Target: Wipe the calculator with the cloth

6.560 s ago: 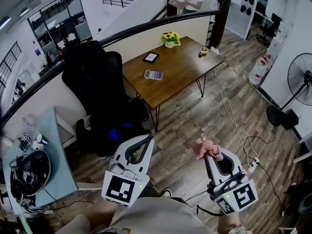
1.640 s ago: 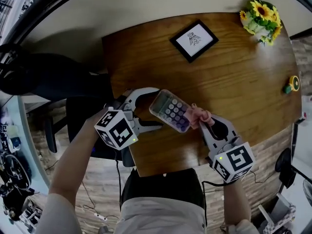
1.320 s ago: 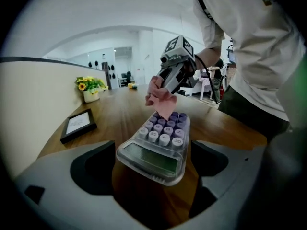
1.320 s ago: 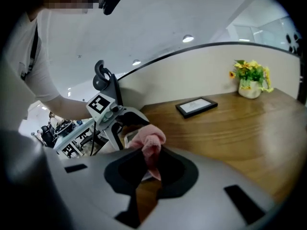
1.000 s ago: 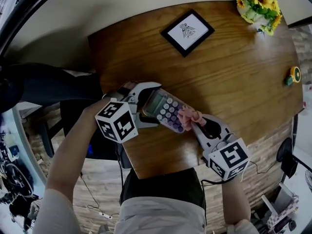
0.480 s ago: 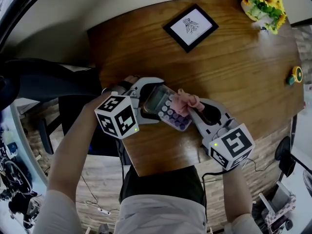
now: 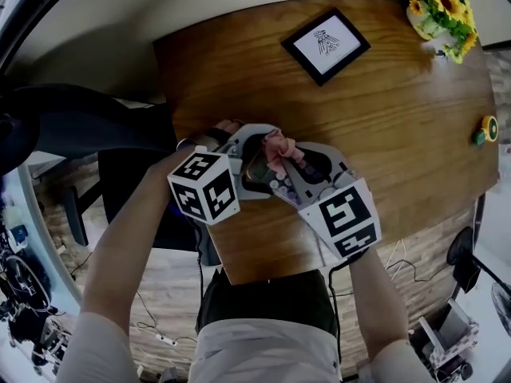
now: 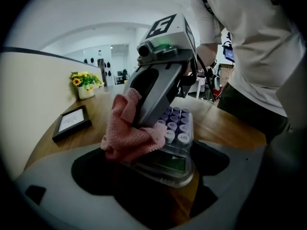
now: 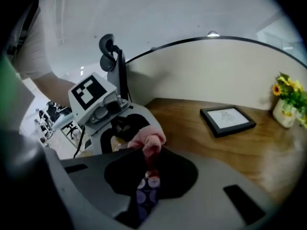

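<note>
A calculator (image 7: 281,187) with purple and white keys lies on the wooden table (image 7: 399,142), in front of me. My left gripper (image 7: 252,166) is shut on its display end, one jaw on each side. In the left gripper view the calculator (image 8: 176,128) runs away from the jaws, display nearest. My right gripper (image 7: 276,153) is shut on a pink cloth (image 7: 275,145) and presses it on the calculator near the display. The left gripper view shows the cloth (image 8: 128,131) bunched under the right gripper's fingers (image 8: 154,87). In the right gripper view, the cloth (image 9: 147,141) hangs over the keys (image 9: 148,188).
A black picture frame (image 7: 325,45) lies at the back of the table, with a pot of sunflowers (image 7: 437,10) at the far right corner. A small yellow-green thing (image 7: 484,128) sits near the right edge. A black chair (image 7: 72,134) stands to the left.
The right gripper has dragged the cloth along the calculator from the keys toward the display end, closer to the left gripper. The left gripper keeps its hold on the calculator.
</note>
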`<state>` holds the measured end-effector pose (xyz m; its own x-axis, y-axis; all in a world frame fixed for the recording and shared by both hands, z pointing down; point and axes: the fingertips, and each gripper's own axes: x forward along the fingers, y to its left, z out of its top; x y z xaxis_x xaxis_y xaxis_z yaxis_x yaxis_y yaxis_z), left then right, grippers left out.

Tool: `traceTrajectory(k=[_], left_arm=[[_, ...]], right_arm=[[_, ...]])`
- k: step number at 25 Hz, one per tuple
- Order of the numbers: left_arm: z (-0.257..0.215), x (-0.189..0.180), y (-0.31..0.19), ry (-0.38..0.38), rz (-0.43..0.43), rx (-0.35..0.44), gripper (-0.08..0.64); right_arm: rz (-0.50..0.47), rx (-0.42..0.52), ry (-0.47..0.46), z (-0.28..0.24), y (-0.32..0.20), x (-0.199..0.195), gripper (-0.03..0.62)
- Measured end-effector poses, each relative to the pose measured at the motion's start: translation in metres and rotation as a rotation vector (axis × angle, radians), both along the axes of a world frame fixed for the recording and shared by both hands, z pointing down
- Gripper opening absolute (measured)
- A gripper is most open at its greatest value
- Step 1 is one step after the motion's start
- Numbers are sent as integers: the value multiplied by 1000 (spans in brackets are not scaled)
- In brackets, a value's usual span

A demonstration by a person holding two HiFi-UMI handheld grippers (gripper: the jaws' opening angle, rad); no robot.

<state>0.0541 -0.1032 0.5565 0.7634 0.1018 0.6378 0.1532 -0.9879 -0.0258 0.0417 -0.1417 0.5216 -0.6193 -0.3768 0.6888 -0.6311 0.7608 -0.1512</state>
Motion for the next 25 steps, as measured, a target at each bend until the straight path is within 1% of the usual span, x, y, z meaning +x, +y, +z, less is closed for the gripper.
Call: traceTrajectory(k=[4, 6, 8, 12, 16, 17, 20, 21, 22, 23, 25], left_arm=[[0, -1, 0, -6, -1, -4, 488], [1, -1, 0, -9, -2, -6, 488], [1, -1, 0, -9, -2, -7, 488], [1, -1, 0, -5, 0, -5, 488], [1, 0, -1, -6, -2, -4, 488], [1, 0, -1, -7, -2, -5, 488], [1, 0, 0, -12, 1, -12, 488], [1, -1, 0, -16, 0, -16, 488], [1, -1, 0, -22, 0, -20, 488], [2, -1, -1, -26, -1, -23, 488], [2, 0, -1, -31, -2, -29, 488]], right_arm=[[-59, 33, 109, 5, 7, -2, 41], [-75, 42, 147, 4, 11, 2, 40], [-77, 32, 173, 5, 17, 13, 40], [-58, -10, 200, 6, 34, 41, 40], [-5, -56, 201, 5, 45, 71, 40], [5, -68, 222, 6, 48, 80, 40], [20, -109, 347, 17, 59, 115, 40], [37, -121, 366, 19, 62, 125, 40], [69, -126, 356, 17, 62, 131, 40], [112, -124, 313, 10, 59, 132, 41], [198, -116, 156, -10, 51, 118, 41]])
